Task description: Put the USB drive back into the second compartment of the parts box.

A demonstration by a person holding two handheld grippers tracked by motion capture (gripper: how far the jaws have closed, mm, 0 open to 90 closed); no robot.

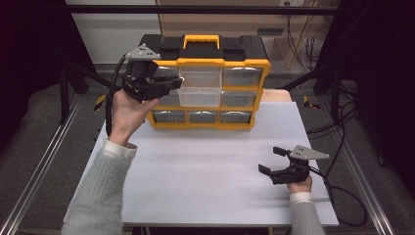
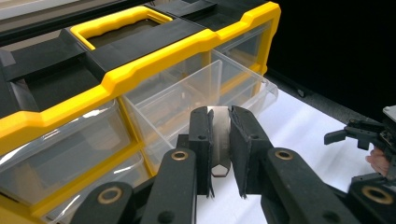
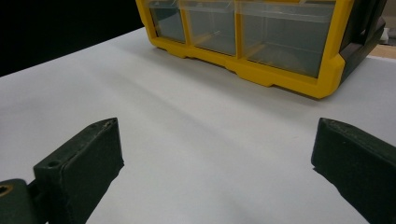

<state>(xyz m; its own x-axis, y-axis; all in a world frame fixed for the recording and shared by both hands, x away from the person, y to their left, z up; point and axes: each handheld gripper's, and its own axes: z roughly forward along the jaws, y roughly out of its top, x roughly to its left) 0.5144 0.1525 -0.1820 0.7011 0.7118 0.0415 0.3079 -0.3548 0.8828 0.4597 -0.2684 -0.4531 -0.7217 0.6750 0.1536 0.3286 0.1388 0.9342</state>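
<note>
**Open bench in front, organizer blocks the back**

The white bench (image 1: 205, 176) lies bare from its near edge up to the organizer (image 1: 208, 88), which stands across the back middle. Two clear drawers (image 1: 199, 88) jut out from its front, narrowing the room there. The left hand-held gripper (image 1: 173, 83) hangs just beside them; the right hand-held gripper (image 1: 269, 160) sits near the bench's right edge.

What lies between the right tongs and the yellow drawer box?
Bare white tabletop. In the right gripper view, nothing lies between the open right tongs and the drawer box; the high view shows the same.
</note>
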